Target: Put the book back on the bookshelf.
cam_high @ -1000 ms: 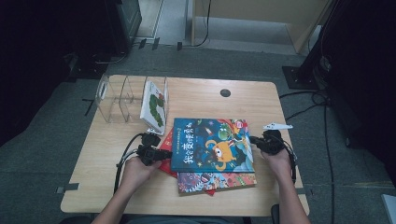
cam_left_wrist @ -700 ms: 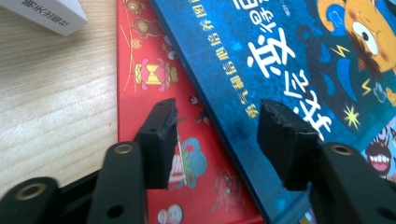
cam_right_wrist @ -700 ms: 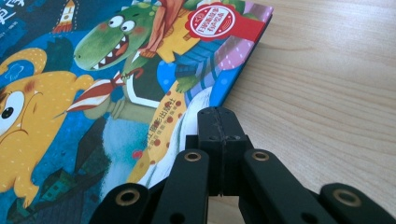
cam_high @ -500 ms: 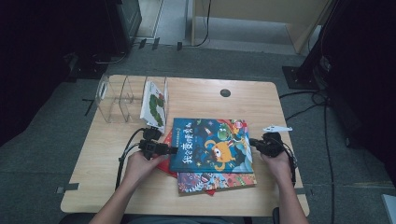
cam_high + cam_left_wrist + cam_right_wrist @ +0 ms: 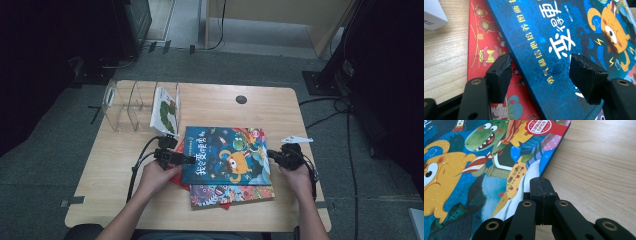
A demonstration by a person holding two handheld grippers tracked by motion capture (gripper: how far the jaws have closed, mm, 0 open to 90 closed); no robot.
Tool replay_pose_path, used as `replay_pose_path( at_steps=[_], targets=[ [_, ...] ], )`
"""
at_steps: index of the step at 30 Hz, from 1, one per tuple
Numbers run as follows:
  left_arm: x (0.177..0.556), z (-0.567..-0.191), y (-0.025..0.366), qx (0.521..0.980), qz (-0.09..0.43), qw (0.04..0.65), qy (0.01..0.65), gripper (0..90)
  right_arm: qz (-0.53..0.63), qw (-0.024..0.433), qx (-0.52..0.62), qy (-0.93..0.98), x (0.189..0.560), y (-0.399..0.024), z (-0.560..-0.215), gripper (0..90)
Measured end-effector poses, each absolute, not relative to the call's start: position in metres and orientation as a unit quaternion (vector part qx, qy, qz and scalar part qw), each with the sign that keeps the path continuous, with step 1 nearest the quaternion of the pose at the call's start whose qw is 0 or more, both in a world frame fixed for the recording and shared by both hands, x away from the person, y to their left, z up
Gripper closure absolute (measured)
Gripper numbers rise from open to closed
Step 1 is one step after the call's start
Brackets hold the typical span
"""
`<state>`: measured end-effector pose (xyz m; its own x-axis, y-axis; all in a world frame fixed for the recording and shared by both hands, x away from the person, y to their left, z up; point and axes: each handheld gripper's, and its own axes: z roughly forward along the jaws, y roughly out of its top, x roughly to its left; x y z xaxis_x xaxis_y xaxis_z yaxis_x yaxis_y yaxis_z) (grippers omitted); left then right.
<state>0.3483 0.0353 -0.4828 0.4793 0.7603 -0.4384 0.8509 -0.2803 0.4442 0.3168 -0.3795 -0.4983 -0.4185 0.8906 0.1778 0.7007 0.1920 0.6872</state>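
Observation:
A blue picture book [image 5: 227, 155] lies on top of a stack with a colourful book [image 5: 230, 194] and a red book [image 5: 179, 175] under it. My left gripper [image 5: 187, 160] is at the blue book's left edge. In the left gripper view its jaws [image 5: 541, 67] have just been opening and stand apart, with the blue book's [image 5: 564, 37] edge between them, the pads [image 5: 499, 75] off it. The red book [image 5: 484, 50] shows beneath. My right gripper [image 5: 271, 155] rests at the book's right edge, and its jaws [image 5: 541, 182] are shut together beside the cover [image 5: 474, 170].
A clear acrylic book rack [image 5: 122, 105] stands at the table's back left with a white and green book [image 5: 166, 111] leaning in its right slot. A round cable hole [image 5: 241, 99] sits near the far edge. Bare wood [image 5: 599, 170] lies right of the stack.
My left gripper has edged a little right along the blue book's left edge. The right hand and the books have stayed where they were.

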Motion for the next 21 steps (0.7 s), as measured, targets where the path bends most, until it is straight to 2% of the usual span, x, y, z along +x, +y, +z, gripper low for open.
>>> replay_pose_path(
  at_steps=[4, 7, 9, 16, 21],
  targets=[
    [0.352, -0.481, 0.031, 0.793, -0.079, 0.311, 0.518, 38.6, 0.367, 0.120, 0.521, 0.761, 0.316, -0.382, -0.499, 90.0],
    [0.354, -0.482, 0.034, 0.780, -0.125, 0.313, 0.527, 43.2, 0.374, 0.109, 0.524, 0.757, 0.315, -0.384, -0.500, 90.0],
    [0.354, -0.480, 0.036, 0.768, -0.149, 0.329, 0.529, 42.5, 0.374, 0.102, 0.525, 0.758, 0.315, -0.383, -0.500, 90.0],
    [0.348, -0.448, 0.044, 0.768, -0.139, 0.354, 0.515, 48.6, 0.374, 0.098, 0.508, 0.770, 0.313, -0.377, -0.499, 90.0],
    [0.348, -0.424, 0.042, 0.775, -0.142, 0.350, 0.507, 52.8, 0.370, 0.106, 0.501, 0.775, 0.312, -0.374, -0.499, 90.0]
  ],
)
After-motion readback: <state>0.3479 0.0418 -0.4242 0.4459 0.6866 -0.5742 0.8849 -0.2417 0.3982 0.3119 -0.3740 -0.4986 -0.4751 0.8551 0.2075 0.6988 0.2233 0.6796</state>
